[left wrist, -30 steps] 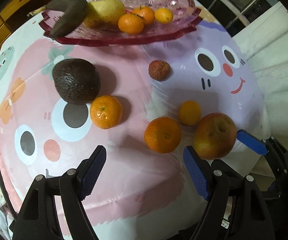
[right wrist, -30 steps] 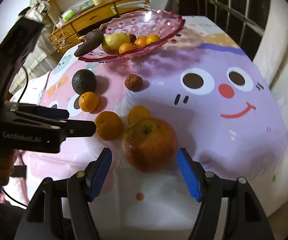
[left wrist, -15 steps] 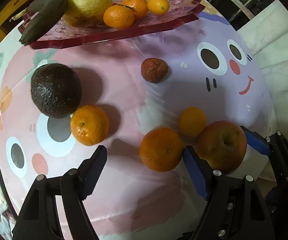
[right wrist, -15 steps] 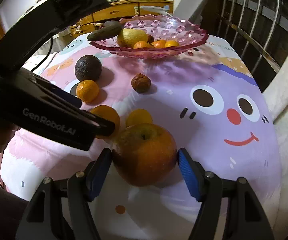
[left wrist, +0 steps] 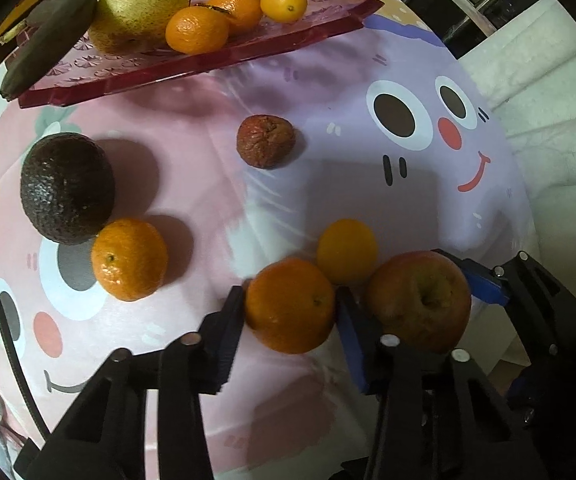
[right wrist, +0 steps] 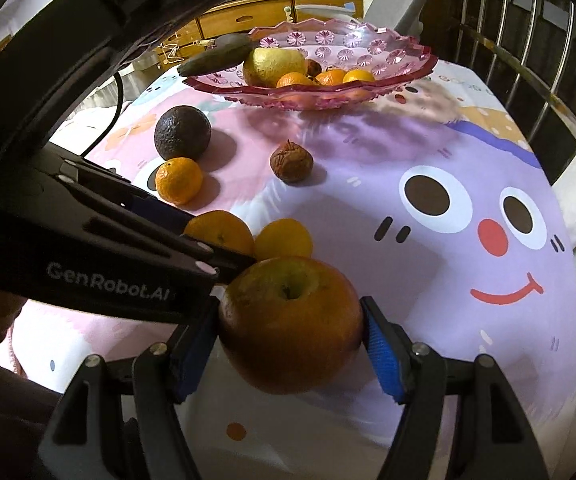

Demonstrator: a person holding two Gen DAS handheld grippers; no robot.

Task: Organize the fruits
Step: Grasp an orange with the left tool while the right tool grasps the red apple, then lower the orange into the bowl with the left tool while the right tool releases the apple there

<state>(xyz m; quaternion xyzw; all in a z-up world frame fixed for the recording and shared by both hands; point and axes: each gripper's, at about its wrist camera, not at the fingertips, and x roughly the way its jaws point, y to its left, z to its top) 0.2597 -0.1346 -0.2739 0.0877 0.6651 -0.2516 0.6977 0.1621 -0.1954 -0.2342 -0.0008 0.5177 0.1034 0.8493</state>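
My left gripper (left wrist: 290, 320) is shut on an orange tangerine (left wrist: 290, 305) on the cartoon tablecloth. My right gripper (right wrist: 290, 344) is shut on a red-yellow apple (right wrist: 291, 322), which also shows in the left wrist view (left wrist: 420, 306). A small yellow citrus (left wrist: 347, 250) touches both fruits. Loose on the cloth are a dark avocado (left wrist: 67, 187), a second tangerine (left wrist: 129, 259) and a brown wrinkled fruit (left wrist: 265, 141). The pink glass bowl (right wrist: 408, 66) at the back holds a pear (right wrist: 273, 65), several small citrus and a dark long fruit (right wrist: 217, 59).
The left gripper's body (right wrist: 99, 256) crosses the right wrist view at the left. A metal railing (right wrist: 528, 40) stands behind on the right. The table edge (left wrist: 528, 216) drops off at the right, with a white cloth beyond it. Wooden cabinets (right wrist: 271, 12) stand behind the bowl.
Both grippers have closed: the left one moved right and shut on the tangerine, the right one shut on the apple. Both cameras moved closer to the fruit.
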